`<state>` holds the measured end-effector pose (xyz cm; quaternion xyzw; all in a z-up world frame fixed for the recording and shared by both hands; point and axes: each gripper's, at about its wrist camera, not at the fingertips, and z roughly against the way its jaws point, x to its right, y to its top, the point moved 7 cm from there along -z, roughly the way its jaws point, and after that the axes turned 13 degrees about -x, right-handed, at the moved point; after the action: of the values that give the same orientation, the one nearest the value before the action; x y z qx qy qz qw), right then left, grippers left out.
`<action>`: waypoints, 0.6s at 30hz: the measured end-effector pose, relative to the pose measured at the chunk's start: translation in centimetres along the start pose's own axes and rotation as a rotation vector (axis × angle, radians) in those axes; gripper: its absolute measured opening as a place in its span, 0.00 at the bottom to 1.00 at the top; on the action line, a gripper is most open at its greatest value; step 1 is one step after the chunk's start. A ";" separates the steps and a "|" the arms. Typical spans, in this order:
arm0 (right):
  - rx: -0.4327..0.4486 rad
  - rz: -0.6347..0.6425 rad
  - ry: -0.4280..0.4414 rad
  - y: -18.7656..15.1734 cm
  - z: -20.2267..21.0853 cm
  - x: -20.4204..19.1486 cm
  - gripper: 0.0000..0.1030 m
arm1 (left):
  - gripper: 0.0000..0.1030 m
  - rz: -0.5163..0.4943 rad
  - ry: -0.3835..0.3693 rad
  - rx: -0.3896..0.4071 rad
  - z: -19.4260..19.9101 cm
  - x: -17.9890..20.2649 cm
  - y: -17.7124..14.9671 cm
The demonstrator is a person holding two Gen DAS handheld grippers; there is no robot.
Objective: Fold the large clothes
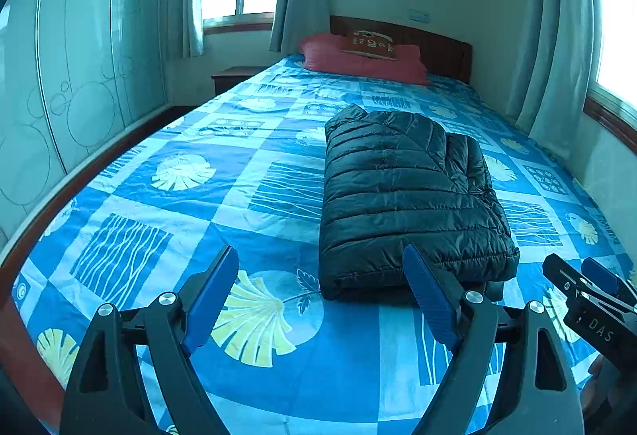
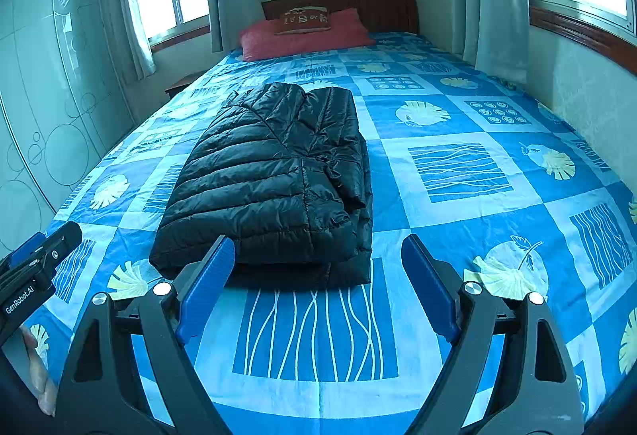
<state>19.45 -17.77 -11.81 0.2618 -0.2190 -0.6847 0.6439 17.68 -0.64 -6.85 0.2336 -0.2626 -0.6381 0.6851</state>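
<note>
A black quilted puffer jacket point(image 1: 406, 196) lies folded into a thick rectangle on the blue patterned bed cover point(image 1: 239, 196). It also shows in the right wrist view point(image 2: 274, 180). My left gripper point(image 1: 320, 267) is open and empty, held above the bed just short of the jacket's near left corner. My right gripper point(image 2: 314, 255) is open and empty, just short of the jacket's near right corner. Each gripper shows at the edge of the other's view: the right one point(image 1: 589, 283), the left one point(image 2: 36, 255).
A red pillow point(image 1: 358, 60) with a small brown cushion point(image 1: 372, 44) lies at the wooden headboard. A glass-fronted wardrobe point(image 1: 79, 56) stands to the left of the bed. A nightstand point(image 1: 235, 76) is at the far left. Curtained windows are on the far and right walls.
</note>
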 end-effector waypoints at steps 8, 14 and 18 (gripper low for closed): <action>0.001 0.000 0.000 0.0 0.0 0.0 0.83 | 0.81 -0.003 -0.009 -0.004 0.3 0.2 0.0; 0.002 0.001 0.000 0.0 0.0 0.0 0.83 | 0.81 -0.006 -0.021 -0.008 0.3 0.3 0.0; 0.002 0.001 0.000 0.0 0.1 0.0 0.83 | 0.81 -0.013 -0.022 -0.009 0.4 0.5 0.0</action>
<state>19.40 -17.73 -11.76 0.2623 -0.2200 -0.6841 0.6441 17.47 -1.08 -6.53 0.2252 -0.2658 -0.6461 0.6791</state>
